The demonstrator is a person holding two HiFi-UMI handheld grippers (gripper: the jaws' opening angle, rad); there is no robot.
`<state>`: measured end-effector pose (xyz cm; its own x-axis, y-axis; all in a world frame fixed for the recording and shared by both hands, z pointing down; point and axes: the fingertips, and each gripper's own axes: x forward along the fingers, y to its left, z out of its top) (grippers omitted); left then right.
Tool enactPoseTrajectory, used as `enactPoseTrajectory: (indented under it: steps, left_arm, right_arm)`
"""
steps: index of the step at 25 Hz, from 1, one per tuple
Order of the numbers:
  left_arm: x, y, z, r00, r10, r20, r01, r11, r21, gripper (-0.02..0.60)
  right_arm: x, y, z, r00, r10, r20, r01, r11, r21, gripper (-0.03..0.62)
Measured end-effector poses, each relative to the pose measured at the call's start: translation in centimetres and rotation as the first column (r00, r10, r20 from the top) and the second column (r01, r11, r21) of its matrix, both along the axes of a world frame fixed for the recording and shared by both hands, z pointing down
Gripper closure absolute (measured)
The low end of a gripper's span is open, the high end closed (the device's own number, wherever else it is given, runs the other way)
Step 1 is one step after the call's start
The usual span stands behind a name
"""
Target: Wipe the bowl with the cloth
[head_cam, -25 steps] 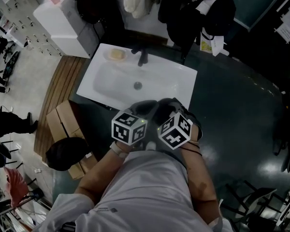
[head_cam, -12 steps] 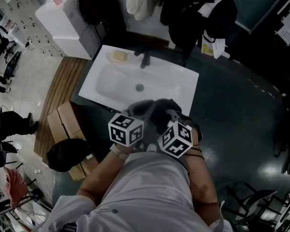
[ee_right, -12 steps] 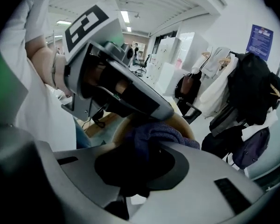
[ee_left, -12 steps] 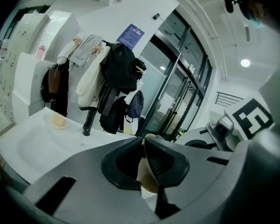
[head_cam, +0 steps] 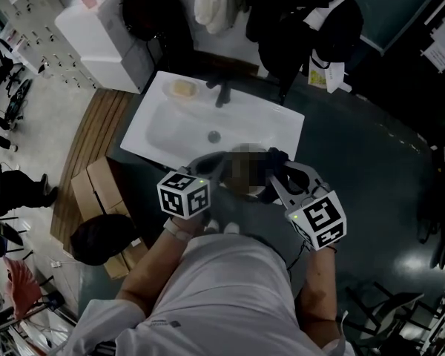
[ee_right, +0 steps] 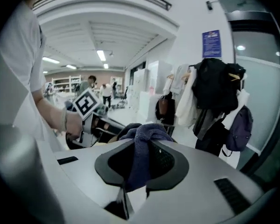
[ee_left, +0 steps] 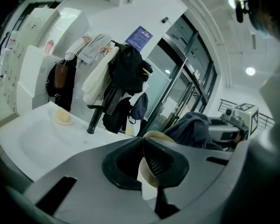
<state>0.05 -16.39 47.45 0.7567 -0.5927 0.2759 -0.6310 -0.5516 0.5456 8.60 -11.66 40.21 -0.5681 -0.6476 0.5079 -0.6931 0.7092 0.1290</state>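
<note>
Sink (head_cam: 176, 124) ahead; right gripper (ee_right: 139, 161) tilted down, clamping cloth (ee_right: 144, 134).

White sink (head_cam: 167, 128) — soap (head_cam: 182, 87) at corner; black tap (head_cam: 221, 93)

We had both grippers up just in front of the white sink (head_cam: 170, 124). The left gripper (head_cam: 216, 170) and right gripper (head_cam: 273, 178) angled toward each other, tips close. The bowl (head_cam: 208, 160) and dark cloth (head_cam: 279, 156) between them were hard to make out. Soap (head_cam: 182, 87) sat left of the black faucet (head_cam: 221, 91), and cardboard boxes (head_cam: 96, 188) sat on the floor at left.
</note>
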Motion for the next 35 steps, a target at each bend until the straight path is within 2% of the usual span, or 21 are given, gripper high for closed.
enactPoseTrajectory:
  steps: [4, 8, 10, 12, 15, 17, 19, 26, 31, 35]
  left_arm:
    - [-1.2, -0.9, -0.6, 0.989, -0.034, -0.146, 0.024, 0.997, -0.069, 0.561]
    - [-1.4, -1.2, -1.7, 0.95, -0.028, -0.31, -0.013, 0.991, -0.13, 0.561]
    - [-1.1, -1.1, -2.7, 0.92, -0.012, -0.392, -0.05, 0.988, -0.146, 0.561]
    - [-0.7, -1.0, -3.6, 0.879, 0.002, -0.477, -0.091, 0.983, -0.162, 0.561]
    - [-0.1, -0.7, -4.5, 0.829, 0.031, -0.559, -0.153, 0.973, -0.172, 0.561]
    - [0.1, -0.5, -4.4, 0.814, 0.036, -0.58, -0.173, 0.968, -0.183, 0.561]
    - [0.1, -0.4, -4.0, 0.805, 0.009, -0.593, -0.17, 0.961, -0.217, 0.561]
    - [-1.4, -1.5, -1.9, 0.771, -0.142, -0.621, -0.095, 0.938, -0.333, 0.561]
    - [-2.4, -2.4, -1.2, 0.711, -0.249, -0.658, -0.063, 0.909, -0.411, 0.561]
    - [-3.4, -2.9, -0.5, 0.684, -0.308, -0.662, -0.03, 0.894, -0.446, 0.561]
  right_arm:
    - [4.1, -1.3, -3.3, 0.978, 0.109, 0.178, -0.12, 0.991, 0.053, 0.519]
    - [5.3, -2.0, -4.6, 0.937, 0.138, 0.32, -0.158, 0.987, 0.04, 0.519]
    - [4.8, -2.1, -4.9, 0.915, 0.126, 0.384, -0.15, 0.988, 0.031, 0.519]
    - [4.0, -2.3, -5.1, 0.886, 0.107, 0.45, -0.13, 0.991, 0.02, 0.519]
    - [2.3, -2.7, -5.3, 0.839, 0.081, 0.538, -0.097, 0.995, 0.001, 0.519]
    - [1.1, -2.9, -5.3, 0.815, 0.06, 0.576, -0.07, 0.998, -0.005, 0.519]
    - [0.1, -2.8, -5.4, 0.805, 0.036, 0.592, -0.042, 0.999, -0.003, 0.519]
    - [-2.8, -1.9, -4.9, 0.807, -0.024, 0.59, 0.035, 0.999, -0.006, 0.52]
    - [-5.3, -1.0, -4.2, 0.817, -0.07, 0.572, 0.093, 0.996, -0.01, 0.52]
    - [-7.5, -0.1, -3.6, 0.816, -0.11, 0.568, 0.148, 0.989, -0.021, 0.522]
